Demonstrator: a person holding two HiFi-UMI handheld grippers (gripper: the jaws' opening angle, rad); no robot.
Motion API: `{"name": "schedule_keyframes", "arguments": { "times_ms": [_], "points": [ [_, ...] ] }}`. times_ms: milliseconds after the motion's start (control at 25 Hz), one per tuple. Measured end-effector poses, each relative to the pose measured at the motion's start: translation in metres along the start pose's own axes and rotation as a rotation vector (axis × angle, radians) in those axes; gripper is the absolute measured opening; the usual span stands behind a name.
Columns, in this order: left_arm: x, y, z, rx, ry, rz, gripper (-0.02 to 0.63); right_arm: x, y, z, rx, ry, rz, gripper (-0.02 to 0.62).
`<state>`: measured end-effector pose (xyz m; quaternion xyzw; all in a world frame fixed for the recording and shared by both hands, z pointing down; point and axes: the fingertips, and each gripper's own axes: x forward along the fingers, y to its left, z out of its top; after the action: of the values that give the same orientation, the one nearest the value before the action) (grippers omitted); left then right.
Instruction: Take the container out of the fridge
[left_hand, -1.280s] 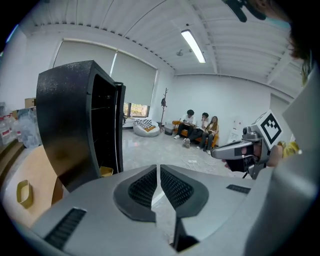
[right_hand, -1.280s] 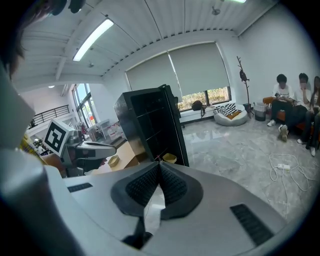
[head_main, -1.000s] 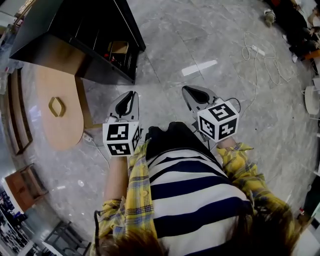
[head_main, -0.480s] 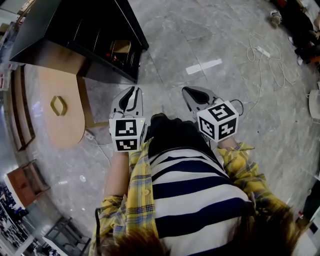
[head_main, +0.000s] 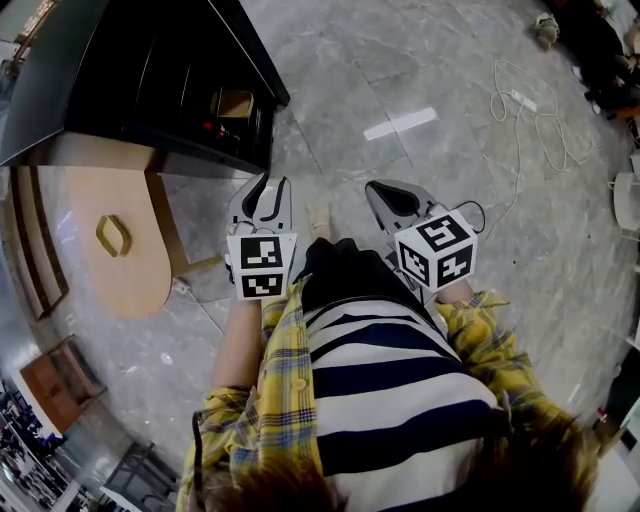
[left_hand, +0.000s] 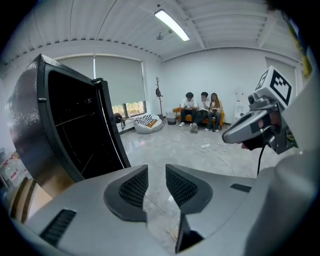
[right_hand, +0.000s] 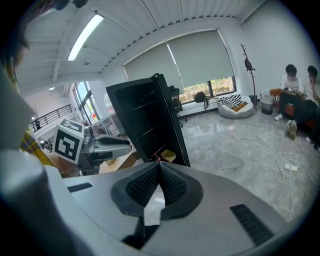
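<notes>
The person is standing on the grey marble floor (head_main: 420, 80) in front of the black fridge (head_main: 150, 70), holding both tools low and in front of the striped shirt (head_main: 390, 390). The left tongs (head_main: 262, 186) are pointing toward the fridge's open front; in the left gripper view their jaws are standing slightly apart with only floor showing in the gap. The right tongs (head_main: 385, 188) are hanging beside them, well apart from the fridge; in the right gripper view their jaws are meeting at the tips, with nothing clamped between them. The container (head_main: 232, 103), a small yellowish tub, is sitting inside the fridge on a low shelf near the front edge, well apart from both tongs; the right gripper view is showing it just above the jaw tips, at the foot of the open cabinet. A wooden tabletop (head_main: 115, 245) is lying beside the fridge, carrying a ring-shaped piece (head_main: 113, 236). A white cable with a power strip (head_main: 515, 100) is trailing across the floor to the right. Several people (left_hand: 200, 107) are sitting at the far wall.
</notes>
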<state>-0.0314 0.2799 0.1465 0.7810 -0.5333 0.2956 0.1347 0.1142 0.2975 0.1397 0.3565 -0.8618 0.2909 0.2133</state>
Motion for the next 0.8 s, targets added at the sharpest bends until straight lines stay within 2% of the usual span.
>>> {"name": "schedule_keyframes", "arguments": {
  "times_ms": [800],
  "points": [
    [0.106, 0.089, -0.015, -0.065, 0.120, -0.040, 0.109, 0.115, -0.033, 0.059, 0.062, 0.034, -0.058, 0.028]
  ]
}}
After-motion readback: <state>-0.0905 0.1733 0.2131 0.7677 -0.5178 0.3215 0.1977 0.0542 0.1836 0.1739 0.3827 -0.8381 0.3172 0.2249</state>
